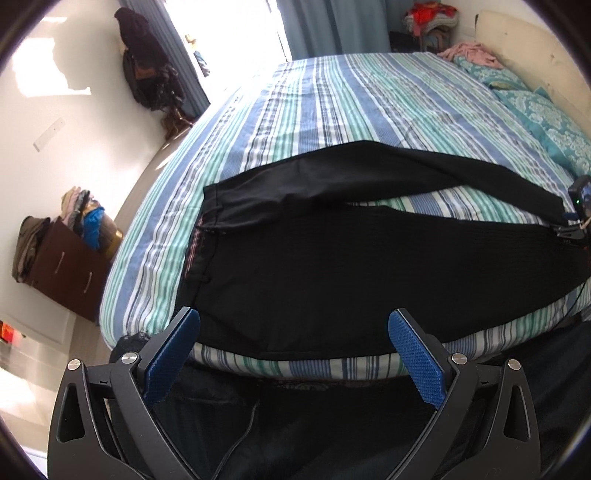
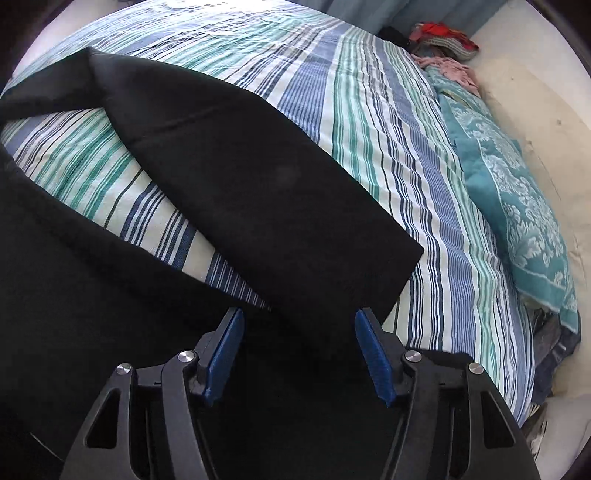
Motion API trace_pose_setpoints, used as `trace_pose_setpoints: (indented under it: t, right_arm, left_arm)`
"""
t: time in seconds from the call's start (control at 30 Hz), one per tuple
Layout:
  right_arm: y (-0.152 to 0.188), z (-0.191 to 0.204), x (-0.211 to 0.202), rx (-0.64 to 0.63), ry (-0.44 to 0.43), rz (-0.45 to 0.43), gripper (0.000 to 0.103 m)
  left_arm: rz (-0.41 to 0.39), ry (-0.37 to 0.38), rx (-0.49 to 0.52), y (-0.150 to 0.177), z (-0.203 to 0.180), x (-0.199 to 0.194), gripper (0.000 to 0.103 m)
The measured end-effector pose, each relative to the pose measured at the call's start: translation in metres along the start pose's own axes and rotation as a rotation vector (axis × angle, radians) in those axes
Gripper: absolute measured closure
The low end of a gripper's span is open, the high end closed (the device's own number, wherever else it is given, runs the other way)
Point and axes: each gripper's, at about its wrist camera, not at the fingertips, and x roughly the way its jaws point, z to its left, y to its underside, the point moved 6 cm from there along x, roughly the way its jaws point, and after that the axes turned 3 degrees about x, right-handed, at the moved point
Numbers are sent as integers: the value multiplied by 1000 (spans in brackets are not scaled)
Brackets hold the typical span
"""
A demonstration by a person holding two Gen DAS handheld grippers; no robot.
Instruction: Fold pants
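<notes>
A bed covered in a blue, green and white striped sheet (image 1: 369,110) fills a sunlit bedroom, with teal patterned pillows (image 1: 546,122) against the pale headboard, blue-grey curtains (image 1: 332,26) at a bright window and a dark brown wooden dresser (image 1: 70,269) piled with clothes by the white wall. The black fabric pants (image 1: 314,266) lie flat along the bed's near edge, long axis running left to right, waistband to my left, legs splayed toward my right. My left gripper (image 1: 293,328) hovers over the seat, blue-padded fingers spread wide, holding nothing. My right gripper (image 2: 299,325) hangs above the far leg's hem, jaws likewise apart and empty.
</notes>
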Motion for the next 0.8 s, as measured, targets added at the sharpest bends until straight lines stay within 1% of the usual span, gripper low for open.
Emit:
trace_pose_setpoints:
  t: [0.03,0.07,0.1,0.13,0.2,0.27,0.33,0.37,0.4,0.43,0.47,0.5,0.53,0.57,0.63,0.67,0.73,0.8]
  right_arm:
    - [-3,-4,-1,4,0,-7,59]
    - [-7,-10,0,10,-2,12,96]
    - [-11,-16,-3,16,-12,21,97]
    - [-20,-23,-11,7,-5,7,97]
    - [-51,-43,-31,8,-13,-20,97]
    - [-105,-76,-48,49,1,-68,97]
    - [-171,-117,-54,132,24,-128,97]
    - [-201,-137,-52,188,35,-158,80]
    - [-226,-154,-46,243,48,-175,47]
    - [-244,-171,-35,292,97,-163,35]
    - [-256,-184,-24,331,147,-155,32]
    - [-260,-191,-16,366,154,-156,32]
    - [-258,-197,-3,413,126,-149,32]
    - [-250,-199,12,471,79,-128,32]
    - [-225,-197,46,605,-37,-74,38]
    - [-210,-193,66,678,-108,-45,42]
    - [-180,-181,108,833,-278,17,47]
    - [-162,-171,138,976,-393,25,48]
  left_arm:
    - [11,-6,6,0,-2,4,1]
    - [18,-9,12,-2,-4,7,1]
    - [19,-10,17,-4,-7,10,1]
    - [17,-11,22,-7,-9,12,1]
    - [12,-3,26,-17,-16,16,1]
    - [10,30,23,-28,-27,21,1]
    - [11,64,27,-41,-41,27,1]
    - [16,72,37,-46,-48,30,1]
    - [19,75,45,-51,-53,31,1]
    - [15,79,45,-55,-56,32,1]
    - [8,86,43,-58,-58,32,1]
    - [2,91,42,-59,-60,34,1]
    - [2,92,44,-59,-61,37,1]
    - [11,88,48,-57,-62,42,1]
    - [48,82,61,-52,-66,57,1]
    - [70,81,62,-50,-67,64,1]
    - [109,83,57,-46,-68,77,1]
    - [135,81,46,-44,-69,86,1]
